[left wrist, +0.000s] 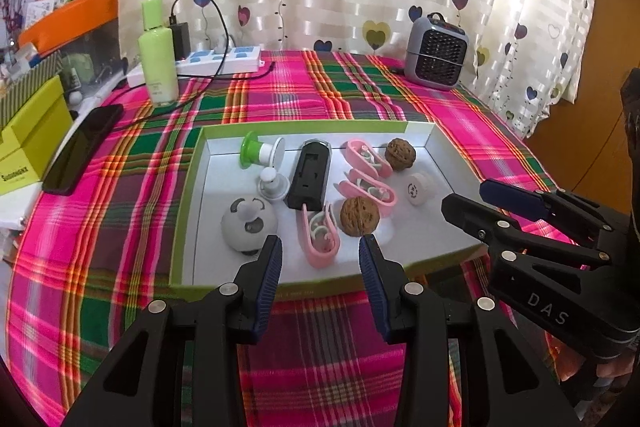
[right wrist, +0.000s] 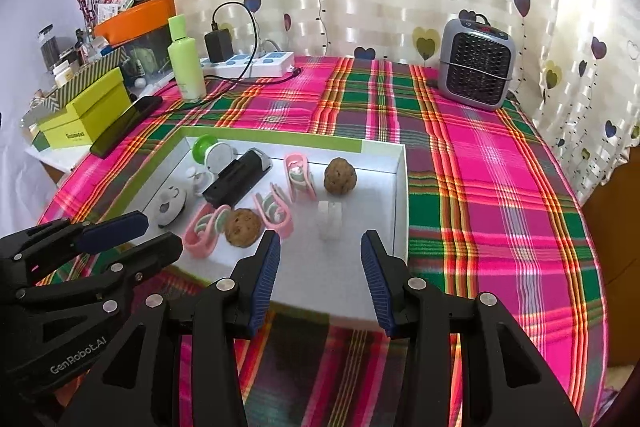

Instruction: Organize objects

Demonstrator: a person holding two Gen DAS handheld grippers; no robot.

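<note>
A shallow white tray with a green rim [left wrist: 188,195] [right wrist: 400,187] lies on the plaid cloth. It holds two walnuts [left wrist: 359,216] [right wrist: 340,176], three pink clips [left wrist: 320,237] [right wrist: 204,227], a black box [left wrist: 310,175] [right wrist: 236,177], a grey smiley ball [left wrist: 249,223] [right wrist: 171,205], a green-and-white spool [left wrist: 260,149] [right wrist: 208,149], a small white knob [left wrist: 273,183] and a white roll [left wrist: 418,189] [right wrist: 330,221]. My left gripper [left wrist: 320,259] is open and empty at the tray's near edge. My right gripper [right wrist: 320,259] [left wrist: 472,195] is open and empty over the tray's near right corner.
A grey heater [left wrist: 436,53] [right wrist: 476,63] stands at the back right. A green bottle [left wrist: 158,59] [right wrist: 186,61], a power strip with charger [left wrist: 224,59] [right wrist: 252,61], a black phone [left wrist: 82,149] [right wrist: 126,125] and a yellow-green box [left wrist: 28,135] [right wrist: 86,115] sit at the back left.
</note>
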